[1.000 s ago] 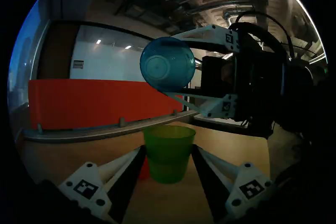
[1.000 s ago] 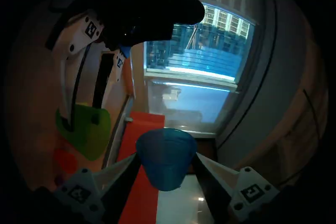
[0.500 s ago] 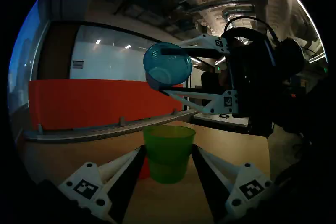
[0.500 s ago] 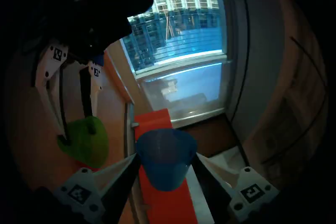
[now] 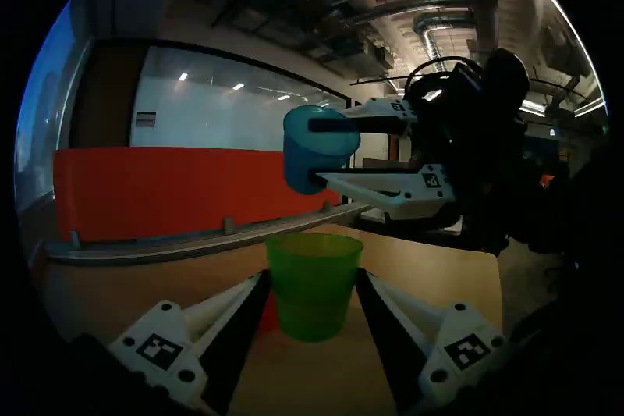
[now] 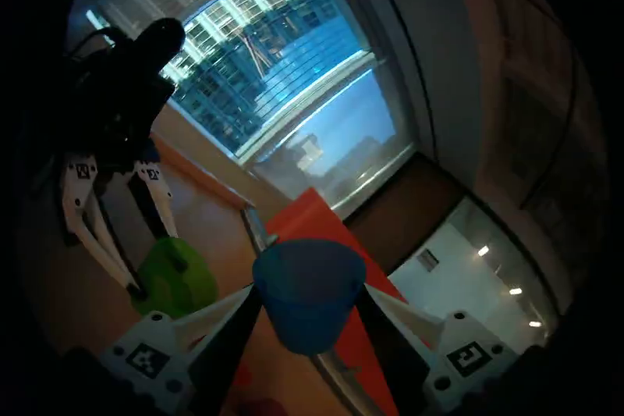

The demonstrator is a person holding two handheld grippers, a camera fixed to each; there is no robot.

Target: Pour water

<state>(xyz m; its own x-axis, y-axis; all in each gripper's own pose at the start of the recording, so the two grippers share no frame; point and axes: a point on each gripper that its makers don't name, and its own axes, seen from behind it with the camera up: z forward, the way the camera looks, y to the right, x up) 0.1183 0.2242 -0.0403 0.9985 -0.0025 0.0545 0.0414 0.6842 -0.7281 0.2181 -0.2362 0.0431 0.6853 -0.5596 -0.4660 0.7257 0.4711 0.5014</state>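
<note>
Right gripper [image 6: 310,291] pinches the blue cup [image 5: 316,149], about upright in the air above the green cup [image 5: 313,303]; the left gripper [image 5: 312,275] clamps that one, standing on the worktop [image 5: 437,260] toward its far edge. For a clean pour, I think: blue rim over green mouth, tip slowly, hold the green cup firm.

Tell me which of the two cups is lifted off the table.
The blue cup, held in the air by the right gripper. The green cup stands upright on the table between the fingers of the left gripper.
</note>
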